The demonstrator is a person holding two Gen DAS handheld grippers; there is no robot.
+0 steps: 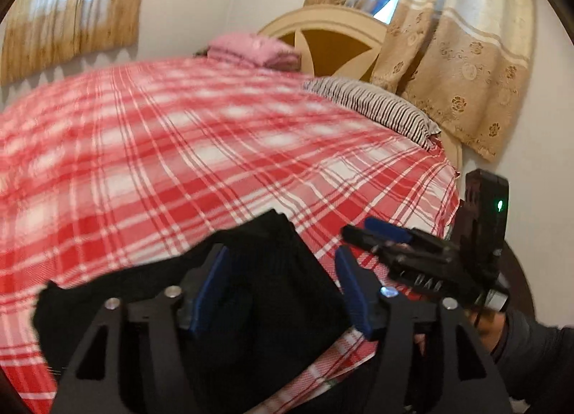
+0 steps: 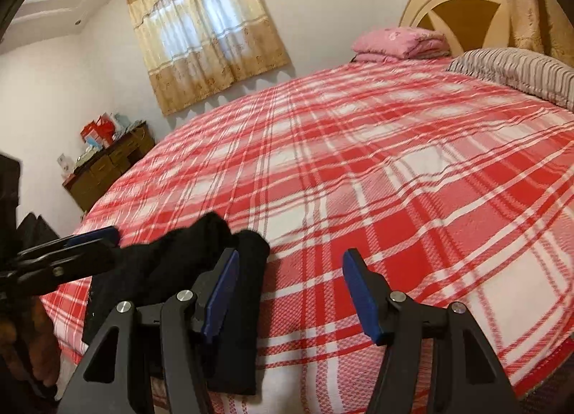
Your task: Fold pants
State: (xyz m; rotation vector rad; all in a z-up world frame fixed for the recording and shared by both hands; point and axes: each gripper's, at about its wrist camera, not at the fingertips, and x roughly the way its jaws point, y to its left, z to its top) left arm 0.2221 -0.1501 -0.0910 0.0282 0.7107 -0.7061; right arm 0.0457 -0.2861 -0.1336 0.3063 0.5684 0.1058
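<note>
Black pants (image 1: 251, 292) lie bunched at the near edge of a bed with a red and white plaid cover (image 1: 215, 148). My left gripper (image 1: 283, 292) is open, its blue pads either side of the bunched cloth without pinching it. My right gripper (image 1: 373, 234) shows at the right of the left wrist view, just right of the pants. In the right wrist view the right gripper (image 2: 290, 299) is open and empty over the plaid cover (image 2: 394, 180), with the pants (image 2: 179, 270) to its left. The left gripper (image 2: 71, 252) shows at the left edge there, by the pants.
A striped pillow (image 1: 376, 105) and a folded pink blanket (image 1: 251, 51) lie at the head of the bed by a cream headboard (image 1: 333, 33). Curtains hang behind. A brown dresser (image 2: 107, 166) with clutter stands by the far wall.
</note>
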